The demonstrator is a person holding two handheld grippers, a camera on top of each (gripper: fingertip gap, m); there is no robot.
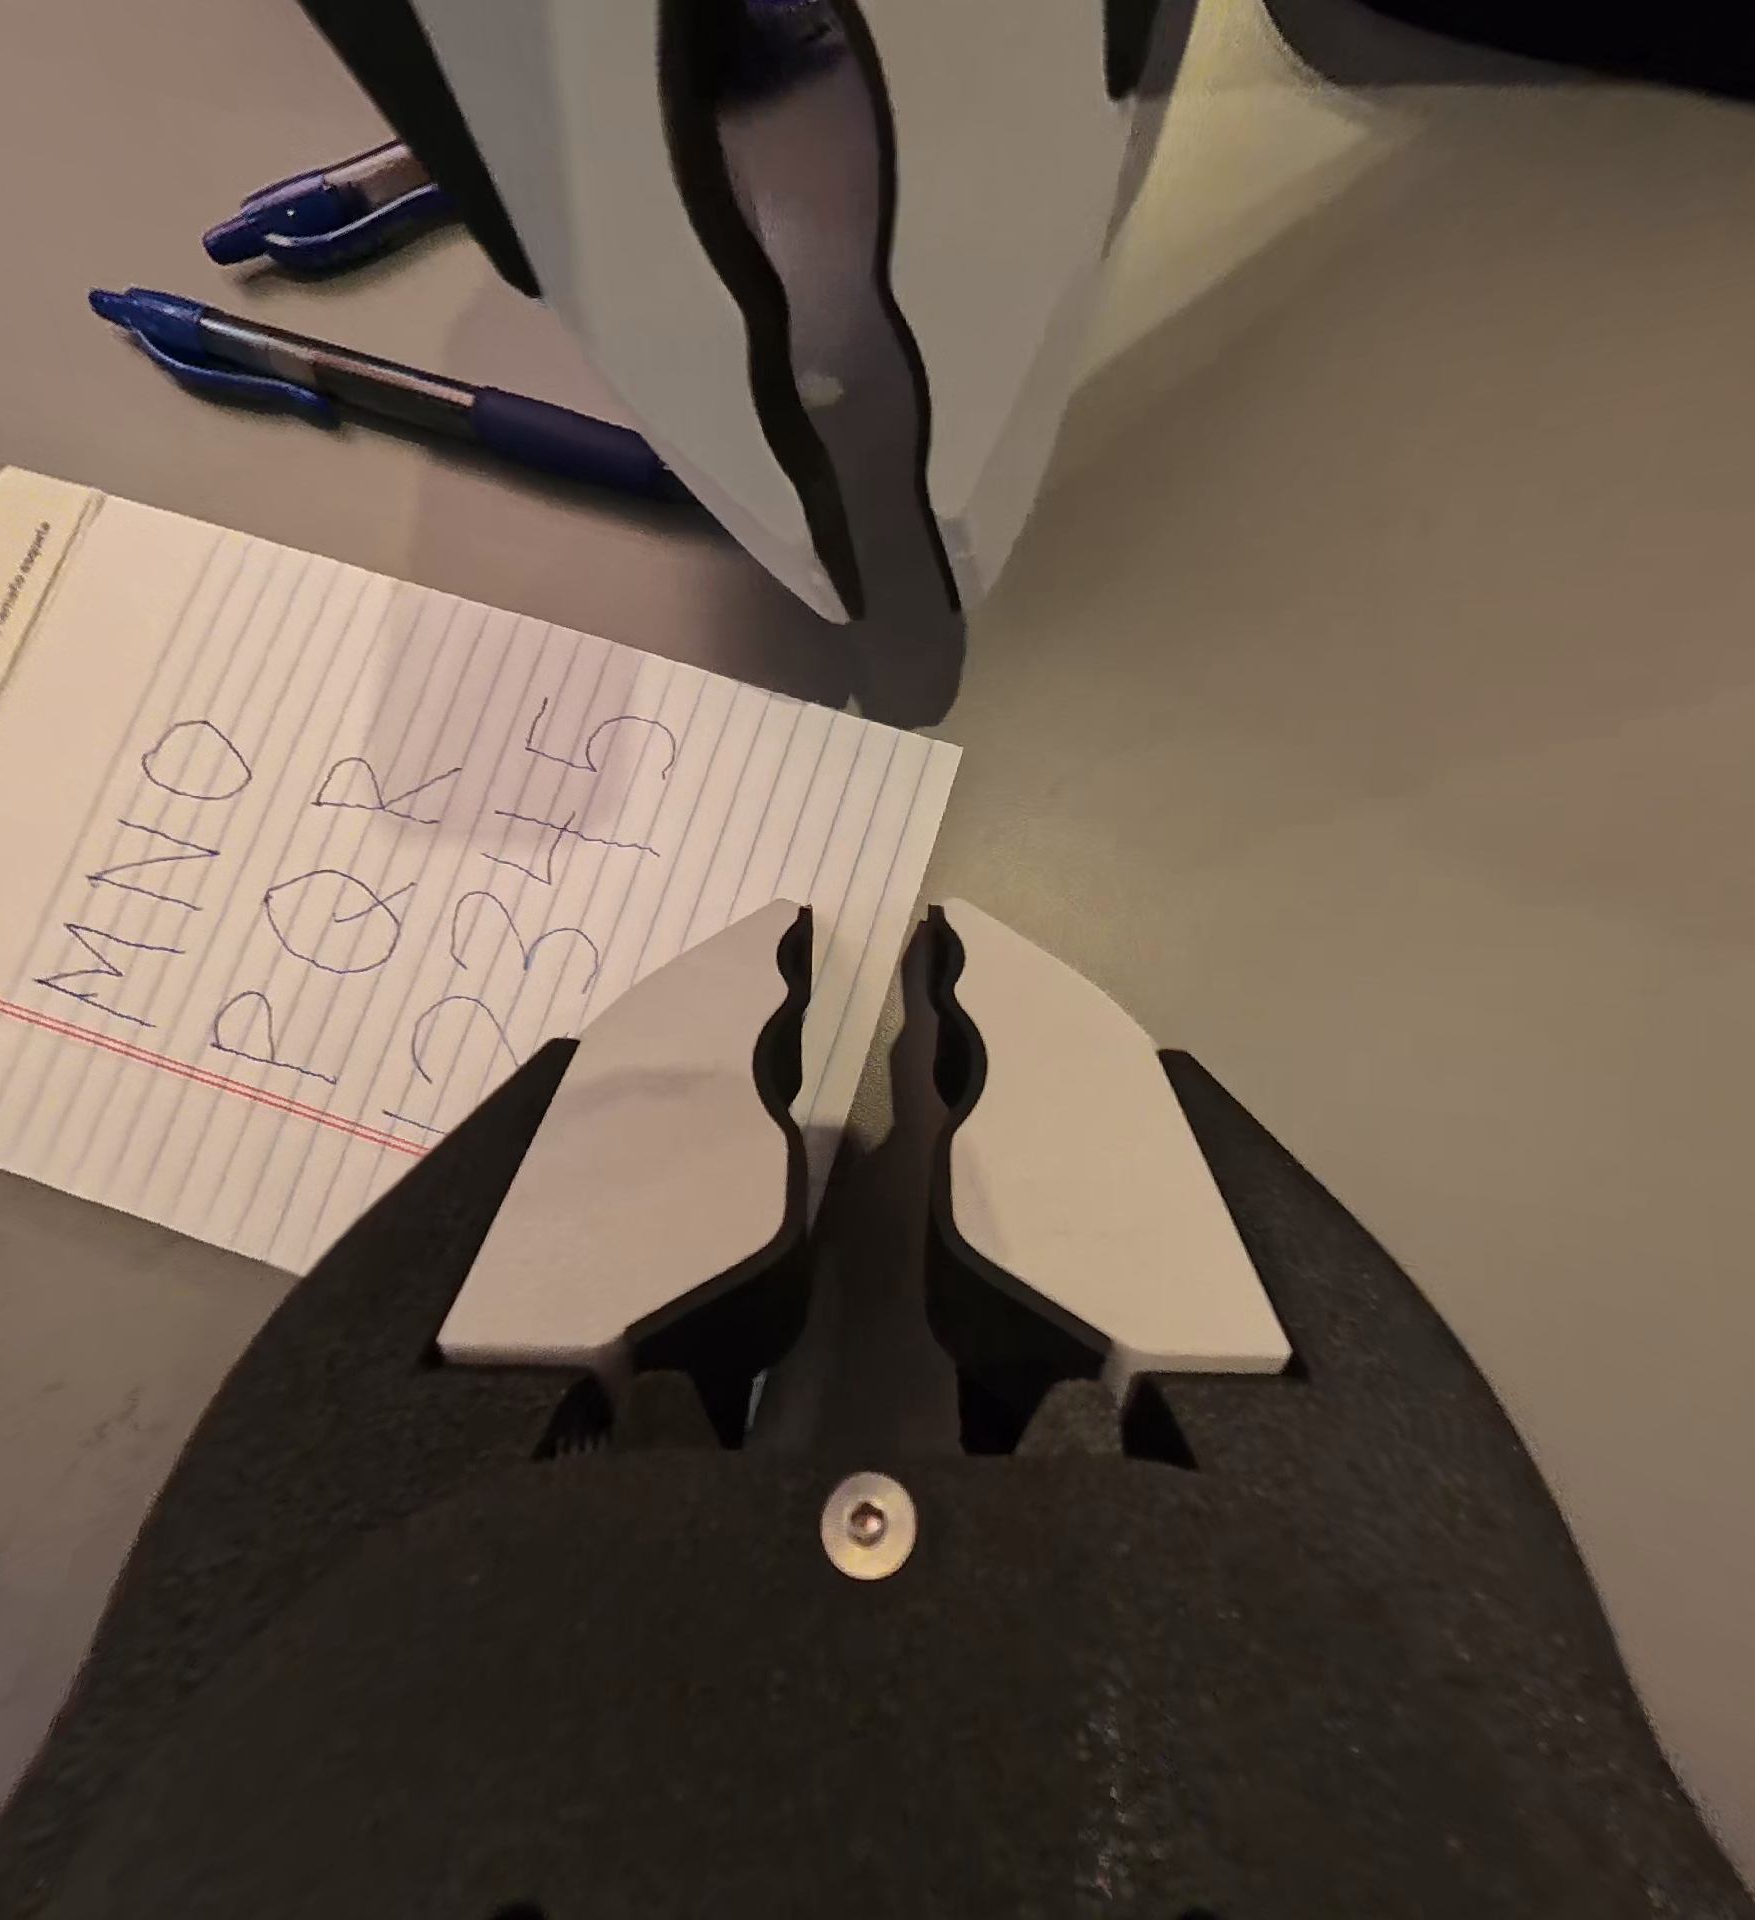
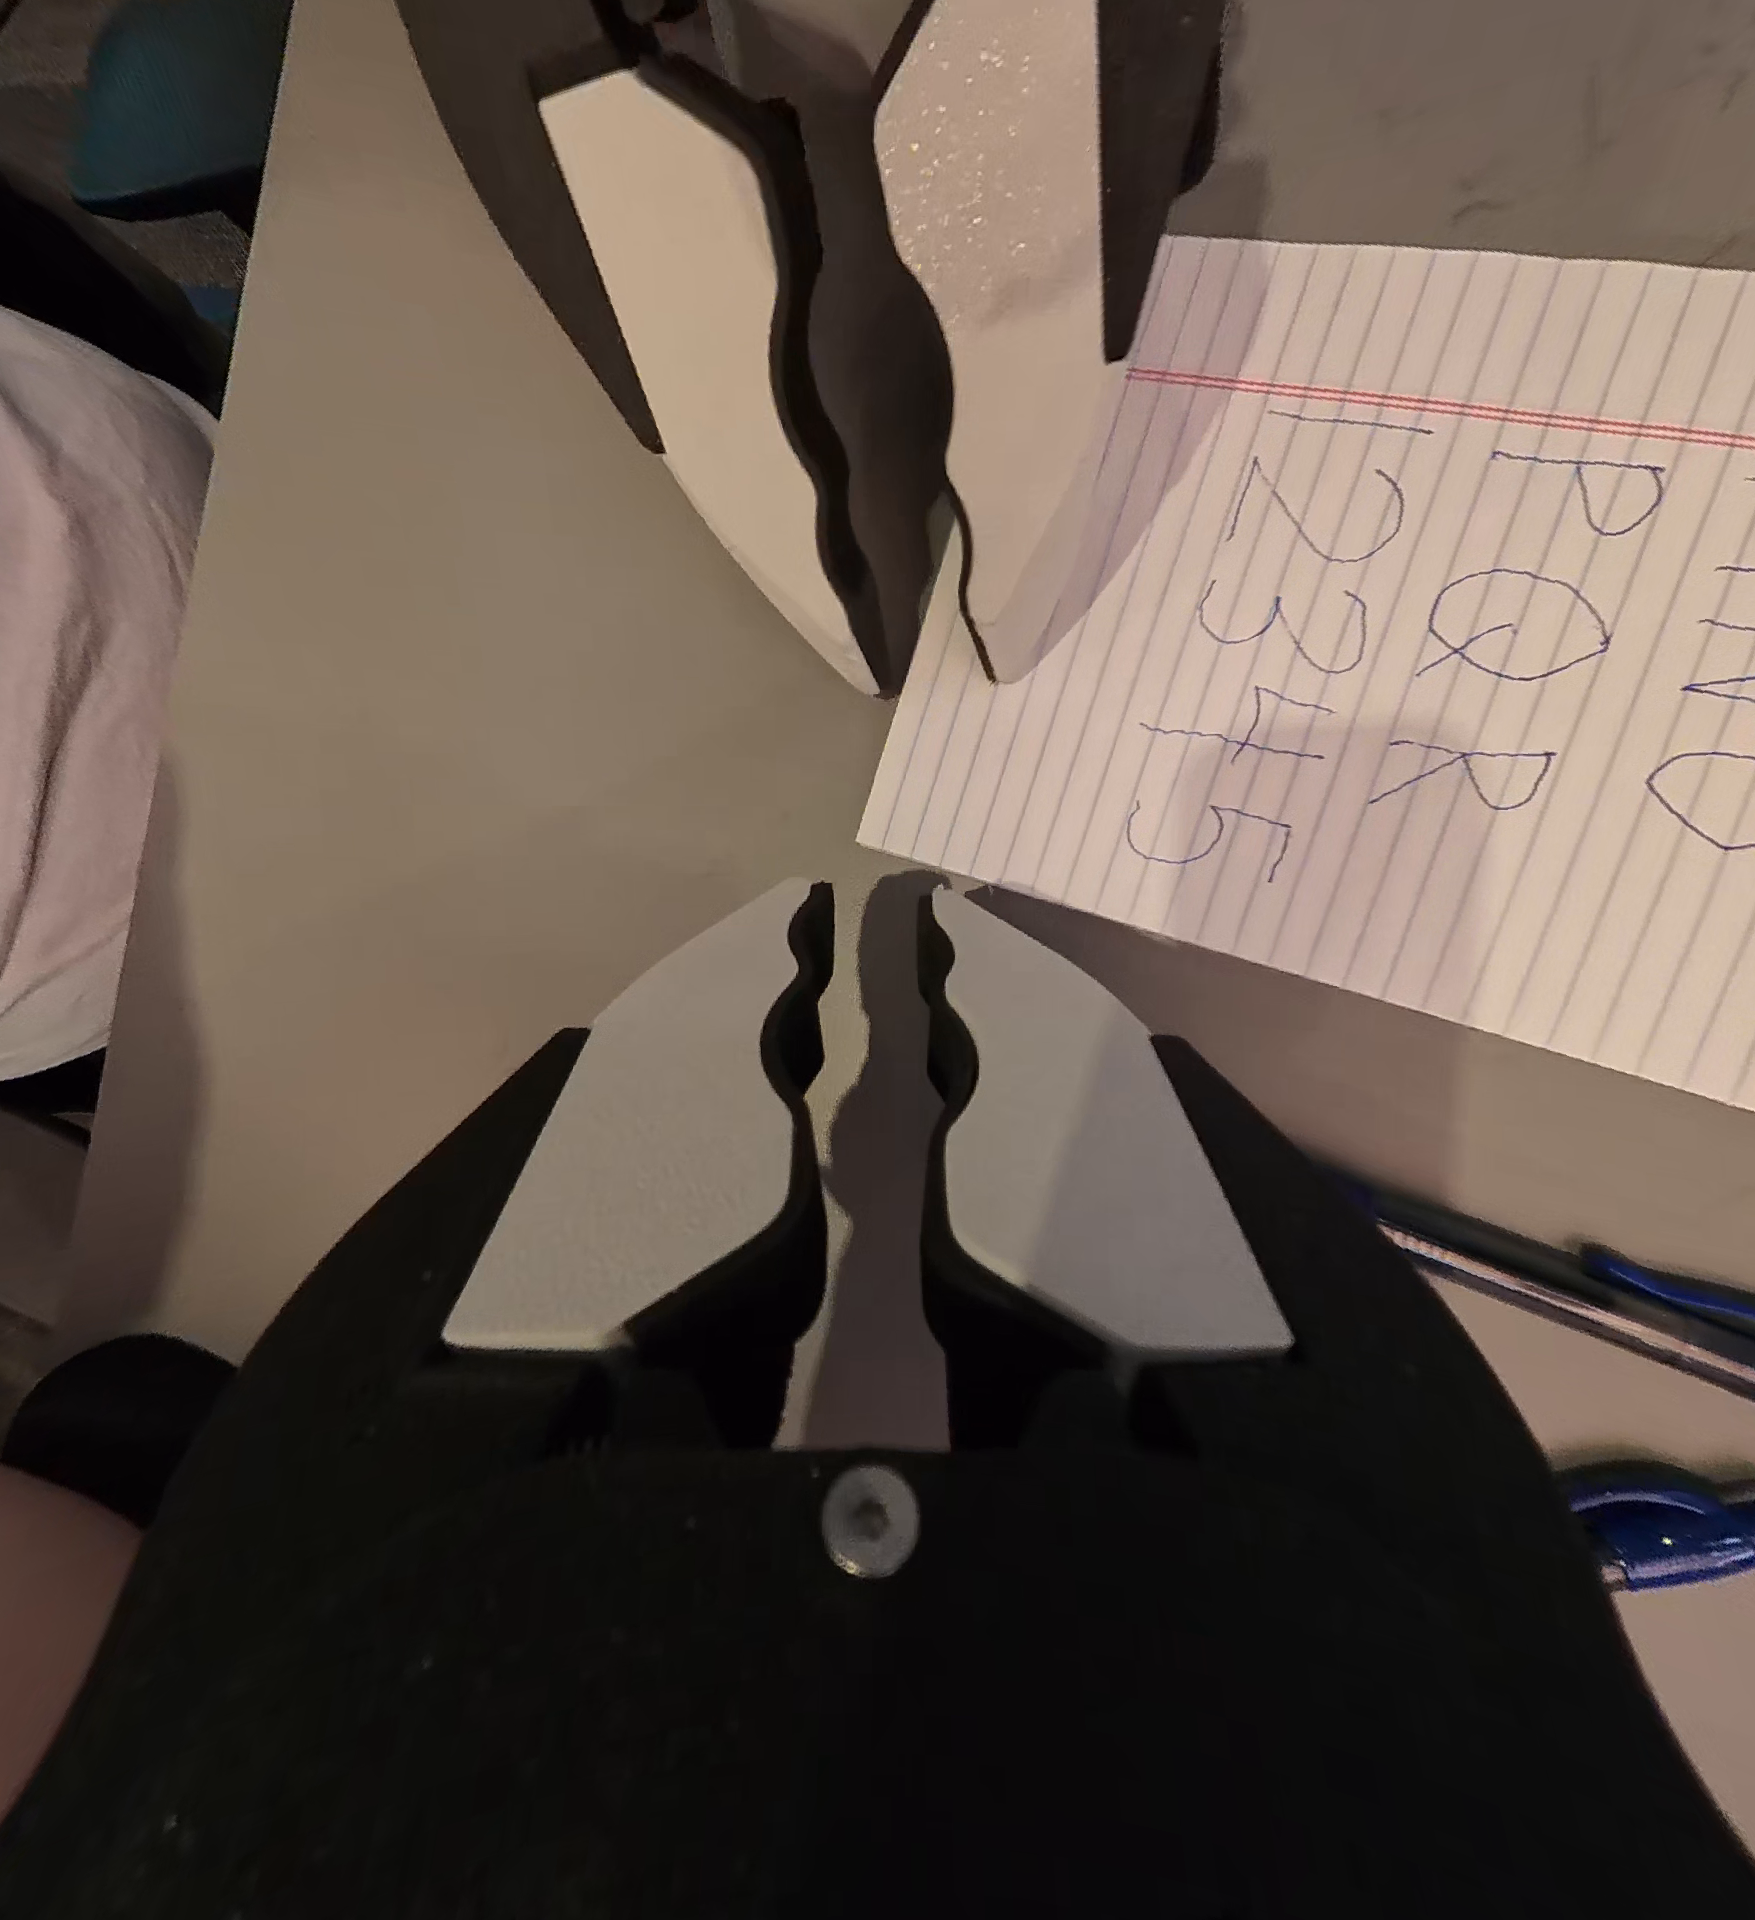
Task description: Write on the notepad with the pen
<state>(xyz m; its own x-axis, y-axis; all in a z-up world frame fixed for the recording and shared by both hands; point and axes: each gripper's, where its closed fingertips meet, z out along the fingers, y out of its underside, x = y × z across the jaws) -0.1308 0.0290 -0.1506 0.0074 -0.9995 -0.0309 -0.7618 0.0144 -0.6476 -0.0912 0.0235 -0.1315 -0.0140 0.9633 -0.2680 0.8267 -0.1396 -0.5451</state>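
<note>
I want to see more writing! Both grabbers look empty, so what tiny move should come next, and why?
Probably the right gripper should swing toward the nearer blue pen lying on the table beside the notepad. Neither it nor the left gripper holds anything, and writing needs a pen in hand first.

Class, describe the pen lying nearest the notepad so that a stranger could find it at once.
Start at the lined notepad on the table. Just beyond its bound top edge lie two blue pens. The nearer pen shows its whole barrel; the farther pen is mostly hidden behind the right gripper.
</note>
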